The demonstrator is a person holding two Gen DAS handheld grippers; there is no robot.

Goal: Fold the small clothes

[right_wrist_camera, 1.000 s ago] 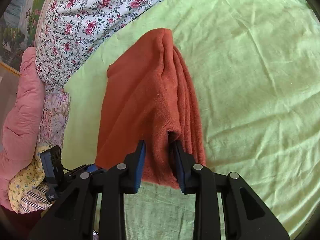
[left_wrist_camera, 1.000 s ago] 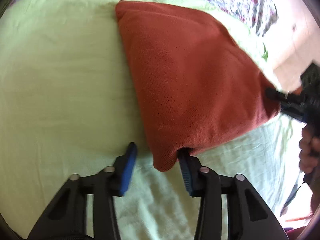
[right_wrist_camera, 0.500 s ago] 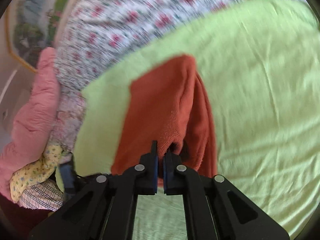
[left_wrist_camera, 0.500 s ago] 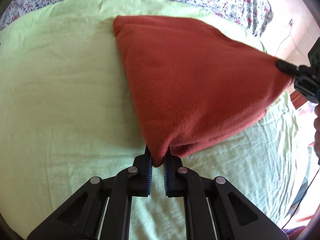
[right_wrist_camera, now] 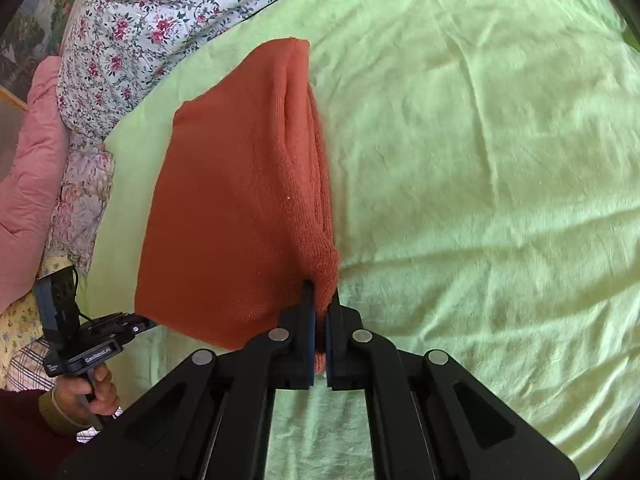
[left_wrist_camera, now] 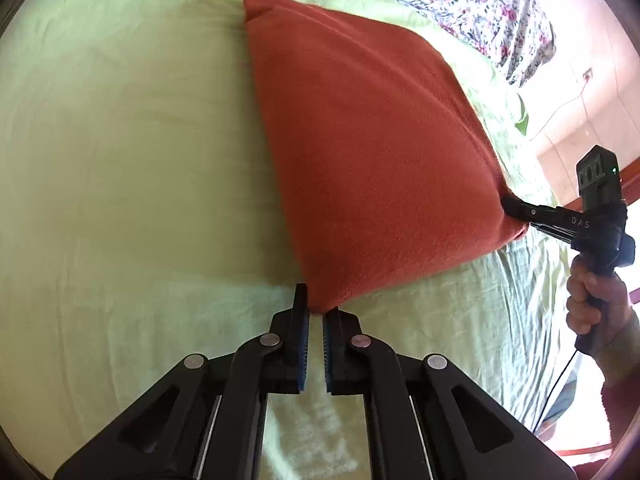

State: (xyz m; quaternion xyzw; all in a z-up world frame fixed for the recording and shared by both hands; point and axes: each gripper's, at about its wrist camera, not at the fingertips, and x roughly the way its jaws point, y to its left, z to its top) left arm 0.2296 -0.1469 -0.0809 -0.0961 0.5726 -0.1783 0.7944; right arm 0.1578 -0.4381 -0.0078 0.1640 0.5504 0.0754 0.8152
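The left gripper [left_wrist_camera: 315, 312] has its jaws nearly together, pinching one near corner of the rust-red cloth [left_wrist_camera: 372, 152]; the right gripper [right_wrist_camera: 320, 308] is clamped on the other near corner, a thick bunch of layers. Between them the near edge runs taut, so the cloth's length stretches straight away from both pairs of fingers to a far end that seems to rest on the green sheet [left_wrist_camera: 120, 140], though contact there is unclear. Neither hand is nearer; carrying the near edge forward looks like the coming fold.
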